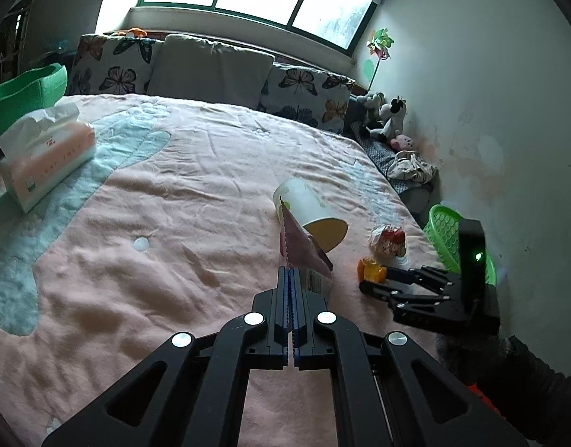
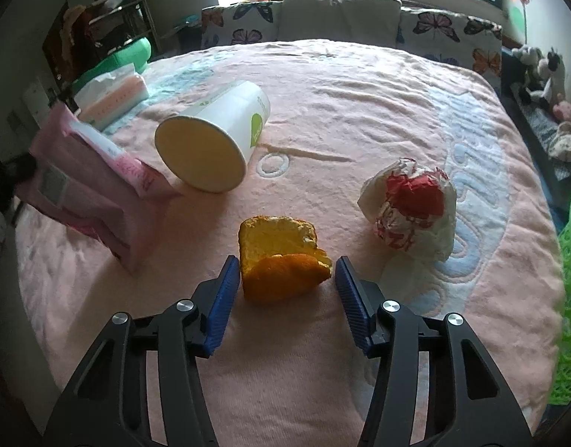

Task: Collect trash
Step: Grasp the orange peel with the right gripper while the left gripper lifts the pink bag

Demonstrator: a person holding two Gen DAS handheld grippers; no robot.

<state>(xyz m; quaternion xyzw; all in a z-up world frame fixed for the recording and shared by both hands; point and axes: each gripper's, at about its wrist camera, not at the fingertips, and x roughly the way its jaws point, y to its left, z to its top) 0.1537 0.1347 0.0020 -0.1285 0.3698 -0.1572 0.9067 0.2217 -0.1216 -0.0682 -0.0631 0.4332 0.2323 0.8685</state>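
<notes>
While left gripper (image 1: 290,279) jaws clamp pink packet (image 1: 304,249), right gripper (image 2: 285,279) jaws flank orange peel (image 2: 281,257), untouched.

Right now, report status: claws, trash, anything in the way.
Left claw shut on pink wrapper. Right claw open, straddling orange peel, pads not touching. Paper cup and crumpled wrapper loose on bed. Nothing blocking.

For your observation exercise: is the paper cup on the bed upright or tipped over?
Tipped over. The paper cup lies on its side on the pink blanket, its round end facing the right-hand camera.
</notes>
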